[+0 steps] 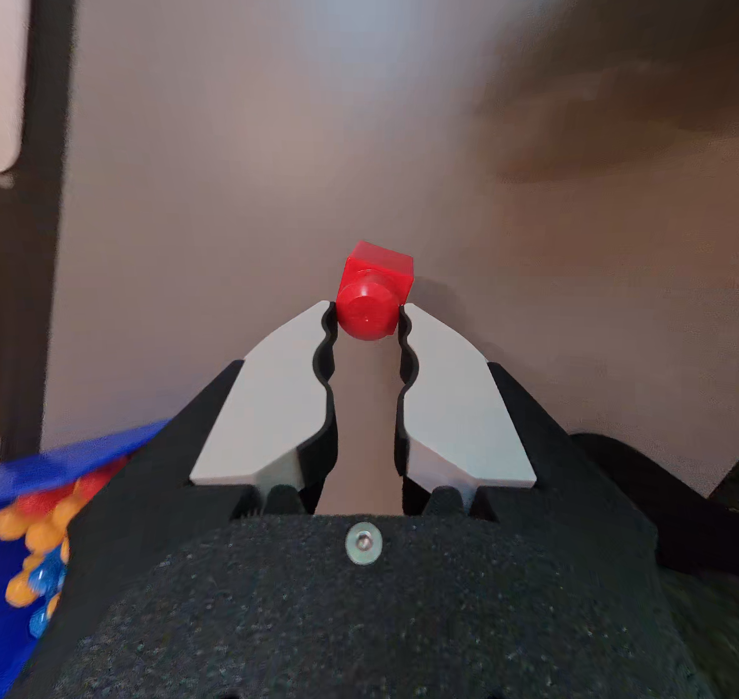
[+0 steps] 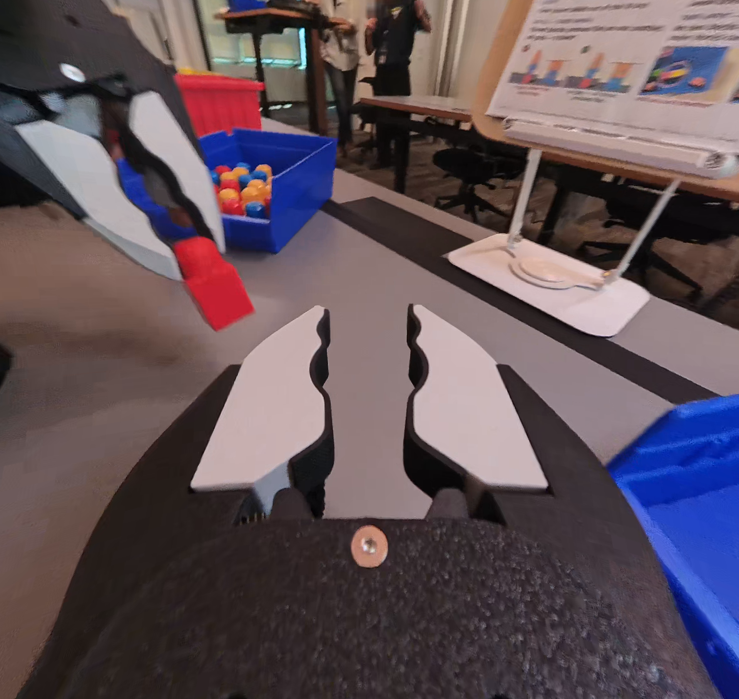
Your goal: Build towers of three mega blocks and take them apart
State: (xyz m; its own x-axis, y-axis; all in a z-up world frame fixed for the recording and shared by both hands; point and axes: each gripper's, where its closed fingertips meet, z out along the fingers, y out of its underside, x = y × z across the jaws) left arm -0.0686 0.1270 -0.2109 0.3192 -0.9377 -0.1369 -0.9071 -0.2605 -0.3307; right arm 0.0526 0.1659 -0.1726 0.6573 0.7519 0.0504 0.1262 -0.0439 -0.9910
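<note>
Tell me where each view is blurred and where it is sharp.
Left wrist view: the left gripper and red block are sharp; the blue bin and the tabletop's upper right smear with motion. Right wrist view: the right gripper is sharp; the left gripper, the poster stand and background people are soft.

A smooth grey tabletop (image 2: 368, 279) with a wide black strip (image 2: 404, 235) running along its far side carries everything. On it, toward the far left, sits an open blue plastic bin (image 2: 296, 195) holding a heap of red, yellow and blue rounded blocks (image 2: 244, 191), with a ribbed red plastic tub (image 2: 220, 105) just behind it. On the right a flat white stand base (image 2: 560, 299) lies across the black strip with two thin white rods rising from it, and the corner of a second blue plastic bin (image 2: 688, 491) rests at the near right edge.
</note>
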